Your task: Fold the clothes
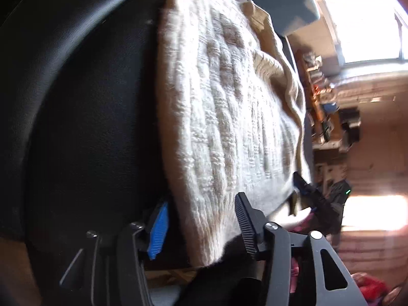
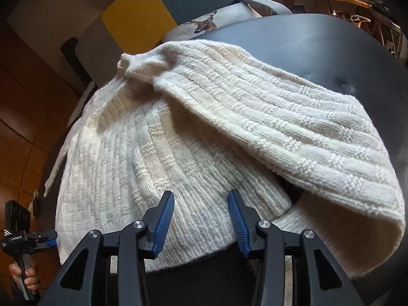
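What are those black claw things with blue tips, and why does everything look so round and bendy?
Those are hand-held grippers, two-finger tongs that a person carries, one in each hand. Each has a small camera with a wide lens, which bends the picture. One picture looks along the left hand-held gripper, the other along the right hand-held gripper. Both are open and hold nothing. A cream knitted sweater lies on a dark padded surface, with part of it folded over. The person's hand shows at one edge, holding the other gripper's handle.

A small white label is seen on the left tongs [image 2: 38, 239] at the lower left of the frame; its wording cannot be read reliably.
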Motion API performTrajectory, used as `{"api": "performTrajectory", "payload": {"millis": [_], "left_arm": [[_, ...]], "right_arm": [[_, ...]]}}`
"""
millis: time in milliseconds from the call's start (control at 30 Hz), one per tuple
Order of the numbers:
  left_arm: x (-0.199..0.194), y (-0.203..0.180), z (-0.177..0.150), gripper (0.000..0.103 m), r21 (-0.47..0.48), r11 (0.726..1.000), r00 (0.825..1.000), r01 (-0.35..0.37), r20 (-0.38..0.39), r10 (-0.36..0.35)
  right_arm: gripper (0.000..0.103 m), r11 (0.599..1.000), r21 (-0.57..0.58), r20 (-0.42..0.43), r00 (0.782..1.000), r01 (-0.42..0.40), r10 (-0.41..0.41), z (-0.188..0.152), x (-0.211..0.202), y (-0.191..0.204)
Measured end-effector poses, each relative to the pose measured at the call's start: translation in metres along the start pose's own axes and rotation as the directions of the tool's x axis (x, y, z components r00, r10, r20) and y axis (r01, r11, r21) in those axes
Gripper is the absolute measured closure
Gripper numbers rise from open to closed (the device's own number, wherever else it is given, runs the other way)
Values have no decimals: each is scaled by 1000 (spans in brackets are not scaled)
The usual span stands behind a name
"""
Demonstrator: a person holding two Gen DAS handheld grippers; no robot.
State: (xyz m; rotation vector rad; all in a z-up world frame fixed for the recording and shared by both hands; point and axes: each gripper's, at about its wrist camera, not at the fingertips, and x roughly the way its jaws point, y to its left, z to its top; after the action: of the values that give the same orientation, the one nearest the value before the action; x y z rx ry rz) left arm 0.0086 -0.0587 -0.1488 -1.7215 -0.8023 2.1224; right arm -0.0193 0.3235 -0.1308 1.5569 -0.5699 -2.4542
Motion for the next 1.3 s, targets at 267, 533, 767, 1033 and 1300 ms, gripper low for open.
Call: {"api": "performTrajectory", "payload": {"millis": [267, 533, 767, 1033, 1300], "left_arm": [[-44, 20, 15, 93, 0, 999, 997, -33, 68, 33], [-36, 38, 13, 91, -50, 999, 1000, -5, 15, 5], [-23, 35, 16, 91, -57, 998, 1000, -27, -16, 26], [-53, 13, 14, 91, 53, 992, 992, -112, 71, 108], [-20, -59, 25, 90, 305, 946, 991, -108, 106, 79]], "right_arm": [[58, 988, -50, -250, 959, -149, 132, -51, -6, 30], [58, 962, -153, 119, 971, 225, -208, -29, -74, 16], [58, 790, -283, 163, 839, 544, -519, -33, -80, -38], [59, 910, -38, 122, 905, 414, -407, -27, -61, -106], [95, 966, 96, 180, 951, 238, -252, -14, -73, -119]]}}
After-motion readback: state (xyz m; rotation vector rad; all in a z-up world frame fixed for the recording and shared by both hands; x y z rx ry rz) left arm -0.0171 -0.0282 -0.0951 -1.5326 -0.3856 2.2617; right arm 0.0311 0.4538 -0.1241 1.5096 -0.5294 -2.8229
